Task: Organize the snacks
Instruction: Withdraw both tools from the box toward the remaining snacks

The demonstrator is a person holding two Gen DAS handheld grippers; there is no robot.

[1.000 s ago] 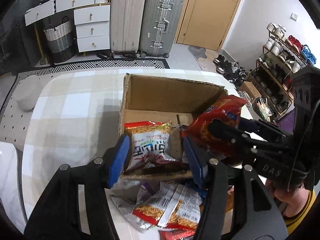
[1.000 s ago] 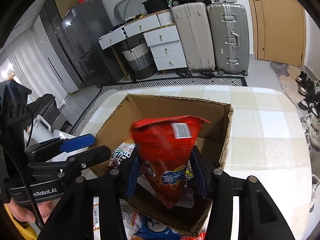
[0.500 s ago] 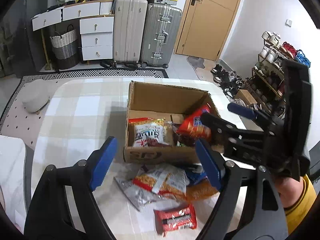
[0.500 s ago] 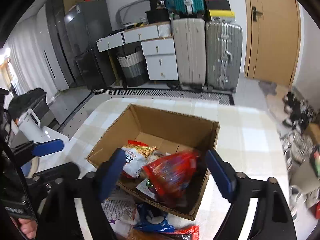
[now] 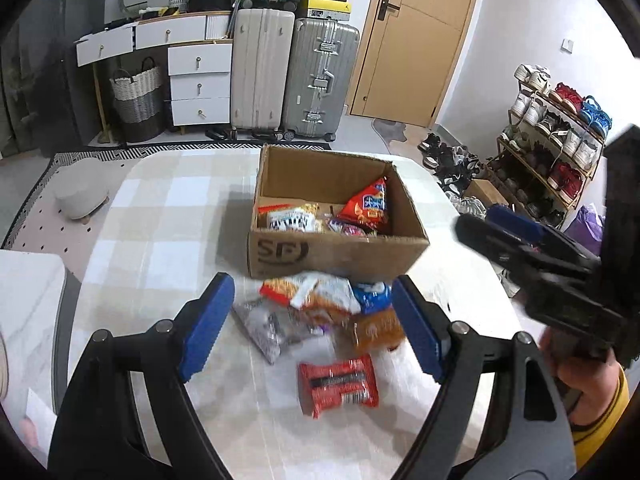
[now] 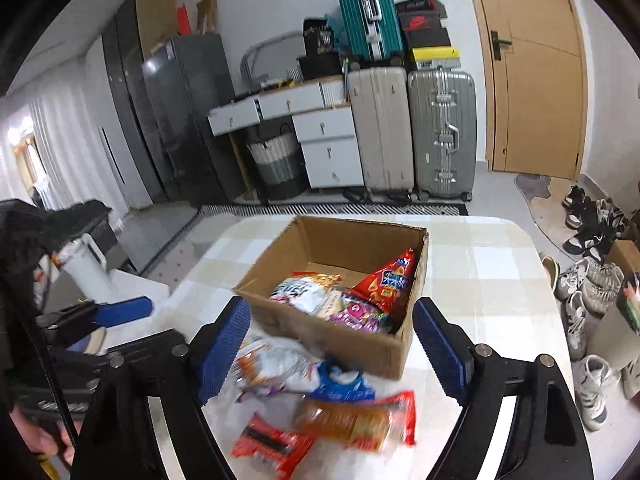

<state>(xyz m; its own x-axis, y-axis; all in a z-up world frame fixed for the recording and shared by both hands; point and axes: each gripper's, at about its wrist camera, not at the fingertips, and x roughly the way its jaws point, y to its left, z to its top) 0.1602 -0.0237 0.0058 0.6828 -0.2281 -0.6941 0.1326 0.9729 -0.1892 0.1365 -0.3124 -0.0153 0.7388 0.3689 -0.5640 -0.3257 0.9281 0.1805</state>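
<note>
A cardboard box (image 5: 336, 254) (image 6: 362, 350) stands on the checked table and holds a red chip bag (image 5: 368, 206) (image 6: 390, 280), a white snack bag (image 5: 290, 220) (image 6: 304, 292) and a pink packet (image 6: 356, 314). Several loose snacks lie in front of the box: a red packet (image 5: 338, 384) (image 6: 272, 444), an orange one (image 5: 374, 330) (image 6: 348, 422), a blue one (image 5: 372, 294) (image 6: 344, 384) and a silver one (image 5: 264, 328). My left gripper (image 5: 312, 328) hangs open above this pile, empty. My right gripper (image 6: 332, 354) is open and empty too, above the pile, and shows in the left wrist view (image 5: 520, 236).
The table (image 5: 160, 240) (image 6: 488, 264) has a rounded far edge. Beyond it stand suitcases (image 5: 288, 80), a white drawer unit (image 5: 198, 84) and a basket (image 5: 136, 100). A shoe rack (image 5: 556, 136) and loose shoes (image 6: 592, 280) lie to the right. A person's hand (image 5: 576, 384) holds the right gripper.
The right gripper let go of the red chip bag and the left of the white bag, both now in the box. Both grippers opened and pulled back and up from the box.
</note>
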